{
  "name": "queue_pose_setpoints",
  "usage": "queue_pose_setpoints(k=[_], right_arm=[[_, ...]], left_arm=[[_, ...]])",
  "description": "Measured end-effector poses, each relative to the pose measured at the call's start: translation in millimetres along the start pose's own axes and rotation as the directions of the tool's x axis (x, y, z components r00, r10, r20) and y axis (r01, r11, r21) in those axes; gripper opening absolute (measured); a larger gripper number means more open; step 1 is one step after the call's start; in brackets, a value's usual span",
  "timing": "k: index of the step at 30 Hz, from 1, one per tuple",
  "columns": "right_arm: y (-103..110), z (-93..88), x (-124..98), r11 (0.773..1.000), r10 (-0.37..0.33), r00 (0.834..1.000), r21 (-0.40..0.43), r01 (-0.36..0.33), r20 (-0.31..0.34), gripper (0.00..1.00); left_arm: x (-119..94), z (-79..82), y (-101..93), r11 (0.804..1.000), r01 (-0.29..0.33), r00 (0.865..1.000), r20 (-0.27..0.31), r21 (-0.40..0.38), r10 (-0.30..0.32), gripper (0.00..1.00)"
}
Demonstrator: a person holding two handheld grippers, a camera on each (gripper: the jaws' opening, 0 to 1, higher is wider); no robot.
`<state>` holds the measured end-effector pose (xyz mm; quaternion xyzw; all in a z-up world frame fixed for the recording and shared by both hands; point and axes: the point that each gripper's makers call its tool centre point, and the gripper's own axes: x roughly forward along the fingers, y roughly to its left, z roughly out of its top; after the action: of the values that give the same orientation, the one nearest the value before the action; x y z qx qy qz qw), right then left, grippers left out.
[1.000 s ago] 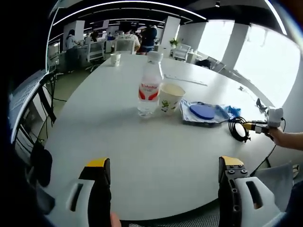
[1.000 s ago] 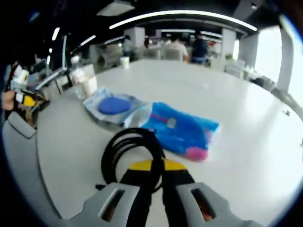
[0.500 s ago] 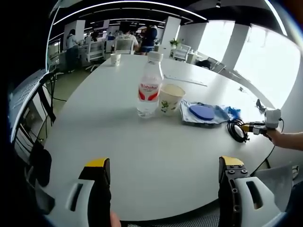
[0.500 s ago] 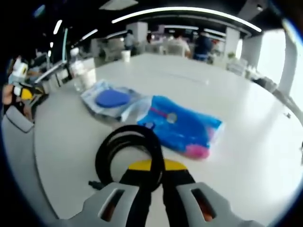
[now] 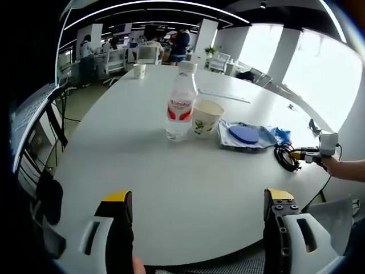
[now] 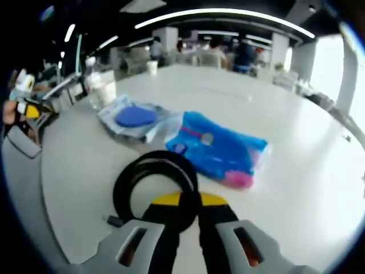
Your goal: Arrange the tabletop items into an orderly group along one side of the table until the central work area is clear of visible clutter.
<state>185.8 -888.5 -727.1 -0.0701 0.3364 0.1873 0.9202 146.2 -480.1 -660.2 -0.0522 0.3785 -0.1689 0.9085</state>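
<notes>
Left gripper point(image 5: 195, 206) hangs over bare white oval table point(image 5: 142, 165), jaws wide apart, nothing between them. Clear plastic water bottle w/ red label point(image 5: 181, 103) stands upright at centre – white paper cup w/ green print point(image 5: 206, 119) just beside it, then a clear bag w/ blue round pad point(image 5: 246, 136). Right gripper point(image 6: 189, 201) has jaws closed on a coiled black cable point(image 6: 154, 180) (loop lies on table), beside a blue plastic packet point(image 6: 219, 154).

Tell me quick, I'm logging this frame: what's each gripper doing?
Left gripper: open, holding nothing, above the table.
Right gripper: closed on the black cable.
</notes>
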Motion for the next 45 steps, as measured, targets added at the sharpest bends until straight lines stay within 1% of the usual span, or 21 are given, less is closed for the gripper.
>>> queue_pose_setpoints(k=[2, 3, 6, 7, 10, 14, 17, 20, 21, 24, 27, 29, 31, 33, 38, 41, 45], right_arm=[[-0.9, 4.2, -3.8, 1.000, -0.012, 1.000, 0.009, 0.012, 0.029, 0.18], [-1.1, 5.5, -5.4, 1.000, -0.015, 0.999, 0.014, 0.015, 0.038, 0.24], [0.5, 5.1, -12.1, 1.000, -0.013, 0.999, -0.007, 0.013, 0.041, 0.36], [0.3, 5.3, -13.4, 1.000, -0.012, 0.999, -0.006, 0.013, 0.043, 0.38], [-1.7, 10.0, -22.0, 0.999, -0.007, 0.997, 0.039, 0.004, 0.082, 0.44], [4.9, 13.8, -38.8, 0.999, 0.021, 0.993, 0.047, -0.027, 0.118, 0.55], [6.0, 16.7, -49.0, 0.996, 0.020, 0.990, 0.081, -0.031, 0.138, 0.68], [6.0, 20.2, -60.0, 0.995, 0.005, 0.988, 0.093, -0.019, 0.151, 0.79], [7.6, 24.9, -67.1, 0.994, 0.006, 0.985, 0.103, -0.025, 0.175, 0.84], [10.9, 30.3, -77.1, 0.992, 0.019, 0.978, 0.115, -0.044, 0.208, 0.93], [12.4, 30.5, -87.0, 0.991, 0.020, 0.978, 0.123, -0.046, 0.209, 0.96], [12.9, 29.5, -91.8, 0.990, 0.023, 0.978, 0.130, -0.050, 0.206, 0.95], [14.7, 27.3, -94.4, 0.989, 0.027, 0.982, 0.138, -0.053, 0.187, 0.94], [17.7, 29.2, -99.7, 0.990, 0.030, 0.981, 0.130, -0.056, 0.192, 0.94], [21.5, 36.0, -111.2, 0.989, 0.029, 0.979, 0.140, -0.058, 0.201, 0.94], [18.1, 34.8, -114.7, 0.990, 0.026, 0.982, 0.135, -0.052, 0.186, 0.94], [15.1, 38.3, -123.6, 0.990, 0.024, 0.982, 0.134, -0.049, 0.186, 0.94]], left_arm=[[0.1, 1.2, 1.1, 1.000, 0.000, 1.000, 0.002, -0.001, 0.000, 0.95], [0.1, 1.9, 1.2, 1.000, 0.001, 1.000, 0.004, 0.000, -0.001, 0.95], [0.3, 3.9, 0.3, 1.000, 0.008, 1.000, 0.009, 0.005, -0.008, 0.96], [0.9, 4.9, -0.4, 1.000, 0.013, 1.000, 0.012, 0.010, -0.013, 0.96], [1.0, 5.7, -1.7, 1.000, 0.020, 1.000, 0.011, 0.018, -0.020, 0.96], [-0.4, 8.0, -2.0, 0.999, 0.029, 0.999, 0.015, 0.024, -0.030, 0.96], [-2.1, 10.9, 0.9, 0.999, 0.032, 0.999, 0.026, 0.026, -0.033, 0.96], [-3.8, 13.0, 2.1, 0.999, 0.041, 0.999, 0.028, 0.035, -0.042, 0.97], [-5.2, 14.6, 2.2, 0.998, 0.046, 0.998, 0.030, 0.038, -0.047, 0.97], [-9.1, 20.7, 6.7, 0.998, 0.051, 0.998, 0.042, 0.039, -0.052, 0.97], [-12.3, 26.9, 6.9, 0.997, 0.058, 0.997, 0.049, 0.053, -0.061, 0.97], [-14.2, 30.0, 6.7, 0.996, 0.066, 0.996, 0.049, 0.060, -0.069, 0.96], [-14.7, 31.7, 6.9, 0.996, 0.073, 0.996, 0.048, 0.061, -0.076, 0.96], [-16.7, 34.1, 5.9, 0.995, 0.079, 0.995, 0.050, 0.066, -0.083, 0.96], [-19.7, 37.8, 2.5, 0.992, 0.101, 0.993, 0.056, 0.070, -0.105, 0.96], [-21.9, 38.6, -1.7, 0.989, 0.130, 0.990, 0.048, 0.077, -0.133, 0.96], [-24.3, 41.7, -6.1, 0.983, 0.152, 0.987, 0.042, 0.105, -0.158, 0.96]])
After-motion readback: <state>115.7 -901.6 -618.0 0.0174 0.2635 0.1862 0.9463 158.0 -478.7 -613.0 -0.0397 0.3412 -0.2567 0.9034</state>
